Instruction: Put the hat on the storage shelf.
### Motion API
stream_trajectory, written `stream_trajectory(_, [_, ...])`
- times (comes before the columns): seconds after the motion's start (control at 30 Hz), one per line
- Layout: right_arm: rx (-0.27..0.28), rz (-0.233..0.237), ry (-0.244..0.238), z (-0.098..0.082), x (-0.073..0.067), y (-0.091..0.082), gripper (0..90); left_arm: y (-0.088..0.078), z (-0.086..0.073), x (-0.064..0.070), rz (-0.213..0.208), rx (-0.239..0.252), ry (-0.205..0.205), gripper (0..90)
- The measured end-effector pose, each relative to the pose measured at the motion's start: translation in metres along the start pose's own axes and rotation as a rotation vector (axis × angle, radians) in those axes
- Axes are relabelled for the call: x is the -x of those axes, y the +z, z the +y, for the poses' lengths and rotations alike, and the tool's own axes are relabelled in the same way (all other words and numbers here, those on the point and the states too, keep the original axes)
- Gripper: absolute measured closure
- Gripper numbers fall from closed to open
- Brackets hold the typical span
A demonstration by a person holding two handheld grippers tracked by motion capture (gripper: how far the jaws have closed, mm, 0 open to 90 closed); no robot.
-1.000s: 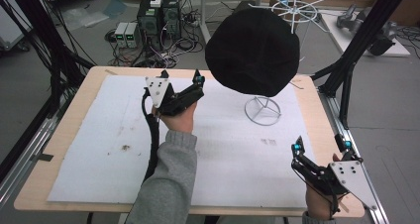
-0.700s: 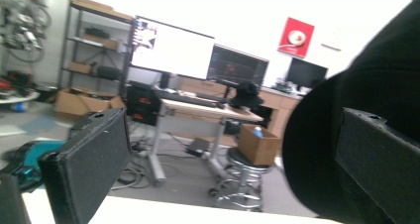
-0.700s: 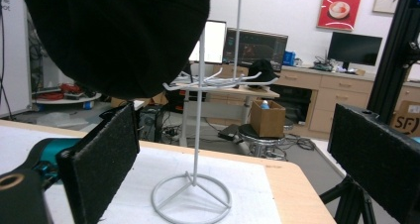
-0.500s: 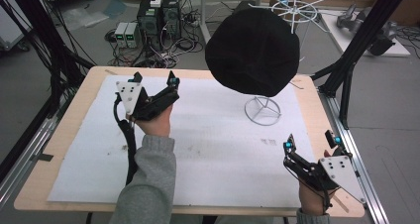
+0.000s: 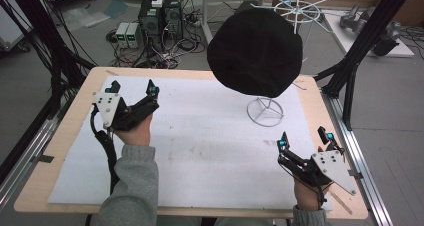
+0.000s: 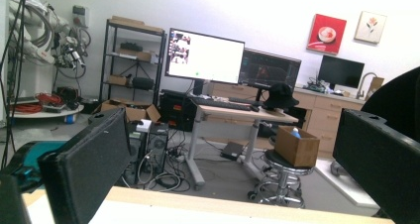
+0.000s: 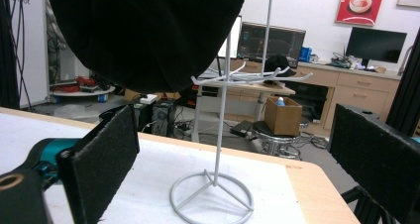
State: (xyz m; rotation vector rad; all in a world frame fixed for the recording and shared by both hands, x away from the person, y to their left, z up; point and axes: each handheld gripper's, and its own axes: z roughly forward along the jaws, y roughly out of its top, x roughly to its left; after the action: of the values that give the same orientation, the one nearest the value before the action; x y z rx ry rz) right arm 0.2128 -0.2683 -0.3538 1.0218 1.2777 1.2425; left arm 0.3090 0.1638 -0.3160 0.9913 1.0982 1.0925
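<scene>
High view: black hat hangs on the white rack, whose base stands on the white mat toward the table's far right. Left gripper hovers near the far left edge, jaws apart and empty; right gripper sits near the right edge, jaws apart, just short of the base. Right gripper view shows the rack's hooked arms under the hat (hidden from above). Left gripper view looks past the table edge to desk and monitors. Open mat lies between the grippers.

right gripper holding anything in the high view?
No: the right gripper is open over the white mat, nothing between its jaws.
</scene>
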Motion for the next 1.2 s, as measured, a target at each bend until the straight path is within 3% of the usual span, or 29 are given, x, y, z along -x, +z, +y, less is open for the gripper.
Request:
stream_trajectory(0.7, [-0.011, -0.010, -0.006, -0.002, 0.000, 0.000, 4.6, -0.022, -0.006, -0.037, 0.013, -0.037, 0.077, 1.7])
stream_trajectory(0.8, [-0.013, -0.009, -0.010, -0.003, 0.000, 0.000, 4.6, -0.024, -0.007, -0.041, 0.013, -0.044, 0.089, 1.7])
stream_trajectory(0.93, [-0.014, -0.009, -0.006, -0.003, 0.000, 0.001, 4.6, -0.027, -0.009, -0.044, 0.026, -0.048, 0.136, 1.7])
stream_trajectory(1.2, [-0.017, -0.013, -0.009, -0.004, 0.000, 0.001, 4.6, -0.034, -0.015, -0.050, 0.017, -0.065, 0.147, 1.7])
